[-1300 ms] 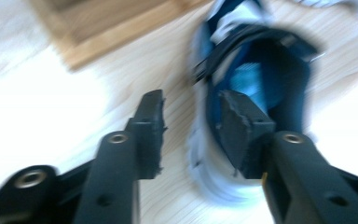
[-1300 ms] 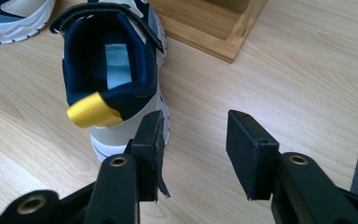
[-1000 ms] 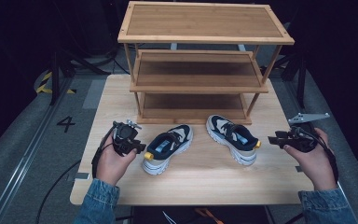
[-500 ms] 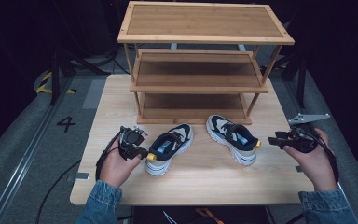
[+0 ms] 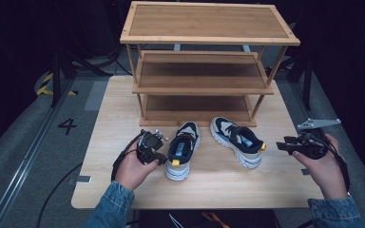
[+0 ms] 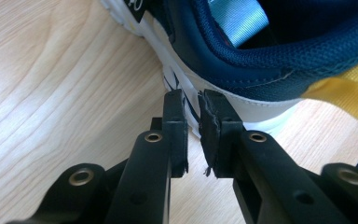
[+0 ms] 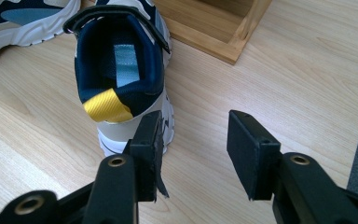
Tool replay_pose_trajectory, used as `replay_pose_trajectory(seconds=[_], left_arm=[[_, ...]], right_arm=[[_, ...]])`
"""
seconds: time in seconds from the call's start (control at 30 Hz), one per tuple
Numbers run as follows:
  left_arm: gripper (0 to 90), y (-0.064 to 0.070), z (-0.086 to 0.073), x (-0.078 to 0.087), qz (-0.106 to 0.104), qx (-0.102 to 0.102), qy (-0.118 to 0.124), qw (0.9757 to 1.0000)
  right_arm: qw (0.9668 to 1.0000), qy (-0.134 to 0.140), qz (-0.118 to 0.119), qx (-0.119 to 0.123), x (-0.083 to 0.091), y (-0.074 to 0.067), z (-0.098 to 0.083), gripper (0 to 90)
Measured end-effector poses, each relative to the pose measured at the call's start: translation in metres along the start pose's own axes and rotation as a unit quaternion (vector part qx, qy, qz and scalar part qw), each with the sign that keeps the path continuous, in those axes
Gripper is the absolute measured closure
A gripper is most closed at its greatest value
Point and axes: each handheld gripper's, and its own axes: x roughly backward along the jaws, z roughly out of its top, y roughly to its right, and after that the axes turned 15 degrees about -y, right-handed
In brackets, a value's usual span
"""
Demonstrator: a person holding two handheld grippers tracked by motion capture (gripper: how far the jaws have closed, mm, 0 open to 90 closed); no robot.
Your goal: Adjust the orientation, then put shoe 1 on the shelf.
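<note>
Two shoes lay at the frame's middle on the tabletop (image 5: 123, 109). We kept our left gripper (image 5: 161, 160) against the left shoe (image 5: 182, 149), jaws just drawn nearly together, pinching nothing. Our right gripper (image 5: 280, 145), jaws spread and empty, hovered right of the right shoe (image 5: 237, 140).

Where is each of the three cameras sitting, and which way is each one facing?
High view: above the person's side, looking forward and down at the table, rack and both shoes; both hands and denim sleeves show.
Left gripper view: on the left gripper, low over the table, facing the left shoe; its nearly closed jaws show.
Right gripper view: on the right gripper, facing the right shoe; its open jaws show.
Both gripper views share the left shoe.
</note>
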Motion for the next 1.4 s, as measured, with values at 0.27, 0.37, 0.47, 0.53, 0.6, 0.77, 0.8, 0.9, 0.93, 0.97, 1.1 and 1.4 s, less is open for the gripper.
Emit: replay_pose_trajectory(seconds=[0.27,0.37,0.47,0.53,0.6,0.77,0.8,0.9,0.93,0.97,1.1,1.4], left_arm=[[77.7,0.011,0.010,-0.004,-0.005,-0.017,-0.007,0.9998],[76.7,0.013,0.010,-0.004,0.000,-0.019,-0.005,0.9998],[73.3,0.014,0.008,-0.002,-0.001,-0.019,0.001,0.9998],[71.3,0.014,0.007,0.001,0.000,-0.020,0.004,0.9998],[67.6,0.017,0.004,0.010,-0.001,-0.020,0.016,0.9997],[53.3,0.025,0.002,0.027,0.019,-0.021,0.033,0.9991],[50.3,0.029,0.002,0.031,0.026,-0.023,0.038,0.9987],[44.8,0.037,0.001,0.039,0.026,-0.031,0.048,0.9980],[44.3,0.039,0.001,0.041,0.024,-0.040,0.049,0.9977],[43.0,0.043,0.002,0.042,0.026,-0.039,0.051,0.9976],[39.5,0.053,0.011,0.043,0.041,-0.066,0.062,0.9950],[38.2,0.062,0.029,0.032,0.019,-0.087,0.056,0.9945]], right_arm=[[1.0000,-0.005,-0.001,-0.001,-0.001,0.000,-0.004,56.5],[1.0000,-0.005,-0.001,0.001,-0.001,-0.001,-0.003,56.5],[1.0000,-0.006,0.000,0.004,-0.002,-0.001,-0.002,56.3],[1.0000,-0.006,0.002,0.001,-0.003,-0.001,-0.001,55.5],[1.0000,-0.005,0.006,-0.002,-0.005,0.000,0.000,55.0],[0.9999,-0.009,0.011,-0.005,-0.008,0.000,0.002,54.6],[0.9999,-0.007,0.012,-0.004,-0.007,0.000,0.002,54.5],[0.9999,-0.002,0.013,-0.004,-0.005,-0.002,0.004,54.4],[0.9999,-0.002,0.012,-0.002,-0.005,-0.002,0.004,54.4],[0.9999,-0.002,0.012,0.002,-0.006,-0.003,0.004,54.4],[0.9999,-0.006,0.012,0.004,-0.008,-0.004,0.005,54.4],[0.9999,-0.003,0.007,0.008,-0.008,-0.004,0.004,52.4]])
